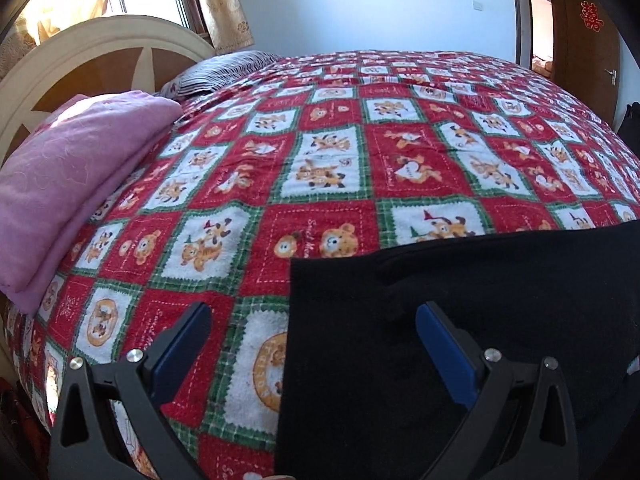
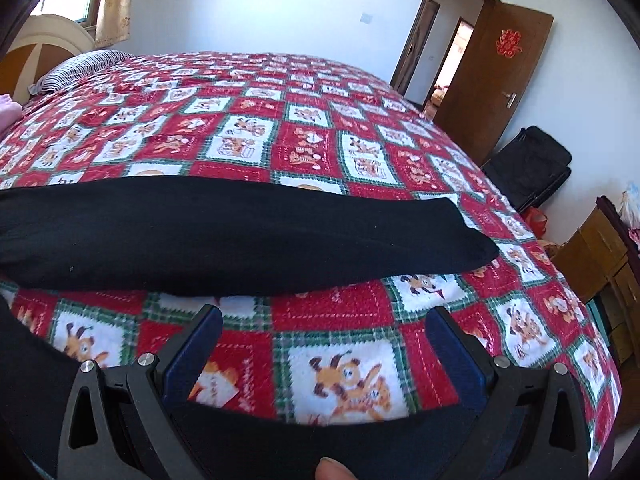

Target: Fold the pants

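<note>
Black pants [image 1: 460, 320] lie flat on the red patterned bedspread [image 1: 320, 152]. In the left wrist view their straight left edge runs down between my fingers; my left gripper [image 1: 314, 322] stands open just above that edge, its right finger over the black cloth. In the right wrist view a pant leg [image 2: 240, 236] stretches across the bedspread [image 2: 320, 132] and ends at the right. A second strip of black cloth [image 2: 320, 436] lies along the bottom. My right gripper [image 2: 324, 326] is open above the bedspread between the two, holding nothing.
A folded pink blanket [image 1: 72, 176] and a striped pillow [image 1: 224, 70] lie by the headboard [image 1: 80, 44] at the left. An open wooden door [image 2: 492, 76], a black suitcase [image 2: 528, 168] and wooden furniture [image 2: 600, 248] stand right of the bed. A fingertip [image 2: 334, 470] shows at the bottom edge.
</note>
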Tool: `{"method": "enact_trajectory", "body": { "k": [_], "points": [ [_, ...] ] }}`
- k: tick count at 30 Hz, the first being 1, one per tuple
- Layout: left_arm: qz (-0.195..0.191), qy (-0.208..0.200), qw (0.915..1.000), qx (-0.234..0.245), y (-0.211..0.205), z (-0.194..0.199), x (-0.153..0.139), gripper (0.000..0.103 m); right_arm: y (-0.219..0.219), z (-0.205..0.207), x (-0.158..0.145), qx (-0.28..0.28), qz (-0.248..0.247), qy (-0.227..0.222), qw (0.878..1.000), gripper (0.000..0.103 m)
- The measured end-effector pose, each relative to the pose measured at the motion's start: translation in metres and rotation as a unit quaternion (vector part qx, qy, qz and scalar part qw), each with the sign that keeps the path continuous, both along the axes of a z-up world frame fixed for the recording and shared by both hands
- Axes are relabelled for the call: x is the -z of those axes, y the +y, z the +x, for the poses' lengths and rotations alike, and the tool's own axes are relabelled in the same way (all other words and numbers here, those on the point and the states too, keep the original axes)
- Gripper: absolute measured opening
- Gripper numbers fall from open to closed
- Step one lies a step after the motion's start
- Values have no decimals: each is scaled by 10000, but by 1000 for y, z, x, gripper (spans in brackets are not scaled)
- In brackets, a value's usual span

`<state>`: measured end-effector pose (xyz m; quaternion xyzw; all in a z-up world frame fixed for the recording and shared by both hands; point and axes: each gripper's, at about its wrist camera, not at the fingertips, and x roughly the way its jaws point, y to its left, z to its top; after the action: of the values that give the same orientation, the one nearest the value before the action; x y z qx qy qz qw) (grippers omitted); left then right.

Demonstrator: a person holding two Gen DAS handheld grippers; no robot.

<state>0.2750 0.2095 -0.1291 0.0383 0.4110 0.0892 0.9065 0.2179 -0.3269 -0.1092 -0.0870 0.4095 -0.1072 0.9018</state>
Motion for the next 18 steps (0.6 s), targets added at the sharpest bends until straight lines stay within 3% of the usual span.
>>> {"method": "enact_trajectory", "body": {
  "k": [6, 13, 16, 18],
  "points": [
    [-47, 166, 9998, 119, 6, 11, 9, 103, -50, 27, -7, 343, 149, 36, 9993, 102],
    [-591, 264, 9971, 408, 15, 23, 9, 84, -107, 52, 0, 862, 775, 243, 9930, 102],
    [-719, 123, 9965, 401, 18, 28, 4, 79, -123, 55, 2, 1011, 965, 214, 9900, 100],
    [-776, 105, 9959, 443, 19, 32, 3, 68, -131, 59, 6, 1082, 1084, 237, 9879, 91]
  ]
}}
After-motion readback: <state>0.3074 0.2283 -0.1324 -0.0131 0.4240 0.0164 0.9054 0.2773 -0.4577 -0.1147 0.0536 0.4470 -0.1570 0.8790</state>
